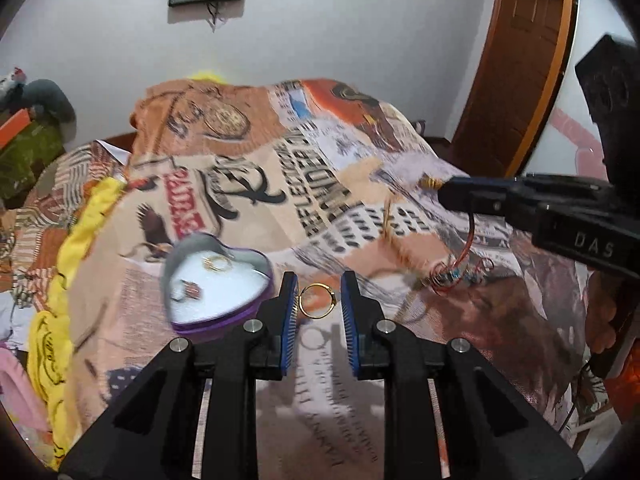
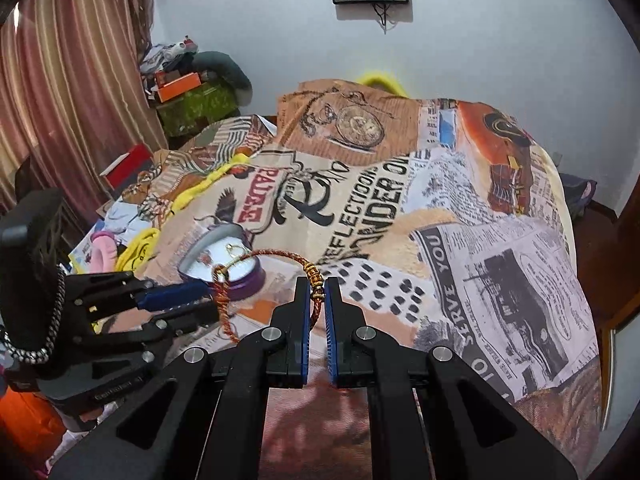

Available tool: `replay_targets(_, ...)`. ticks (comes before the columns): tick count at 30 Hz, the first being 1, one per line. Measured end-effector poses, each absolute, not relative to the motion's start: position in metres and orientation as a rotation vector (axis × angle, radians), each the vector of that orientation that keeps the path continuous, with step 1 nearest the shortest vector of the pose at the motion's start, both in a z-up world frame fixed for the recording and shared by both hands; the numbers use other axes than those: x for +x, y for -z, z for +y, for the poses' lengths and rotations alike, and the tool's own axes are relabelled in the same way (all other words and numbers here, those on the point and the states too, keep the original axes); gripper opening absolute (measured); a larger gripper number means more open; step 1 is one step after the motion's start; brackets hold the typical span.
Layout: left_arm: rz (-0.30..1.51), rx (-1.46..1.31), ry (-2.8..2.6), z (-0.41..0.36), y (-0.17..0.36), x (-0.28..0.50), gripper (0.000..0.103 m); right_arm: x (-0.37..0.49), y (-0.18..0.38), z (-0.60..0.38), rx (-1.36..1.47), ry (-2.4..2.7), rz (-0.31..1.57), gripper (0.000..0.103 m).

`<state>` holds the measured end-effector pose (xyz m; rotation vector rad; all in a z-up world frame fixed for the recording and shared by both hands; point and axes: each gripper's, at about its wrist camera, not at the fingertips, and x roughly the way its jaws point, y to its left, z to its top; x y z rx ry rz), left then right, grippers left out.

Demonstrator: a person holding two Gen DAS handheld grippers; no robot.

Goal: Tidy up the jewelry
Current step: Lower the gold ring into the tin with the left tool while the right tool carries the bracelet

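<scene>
On the printed blanket, your left gripper point(image 1: 318, 300) clamps the ring point(image 1: 317, 300), tin point(image 1: 218, 284) just left of it, nearer than your right gripper point(image 2: 317, 292), pinching the bracelet point(image 2: 276, 258).

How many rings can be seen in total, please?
3. Two lie in the heart-shaped box: a gold ring and a ring with a stone. A third gold ring sits between the left tool's fingers.
</scene>
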<state>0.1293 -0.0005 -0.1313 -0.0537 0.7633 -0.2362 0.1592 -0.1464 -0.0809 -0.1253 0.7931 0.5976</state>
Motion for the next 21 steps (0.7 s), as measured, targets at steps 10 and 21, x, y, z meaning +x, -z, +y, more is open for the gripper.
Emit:
replay_targets(10, 0.705, -0.073, 0.167, 0.038, 0.111, 0.12, 0.02, 0.156, 0.075, -0.111, -0.132, -0.659, 0.773, 0.006)
replay_targets(21, 0.703, -0.101, 0.133, 0.062, 0.119, 0.125, 0.02, 0.158, 0.075, -0.079, -0.144, -0.712, 0.771, 0.006)
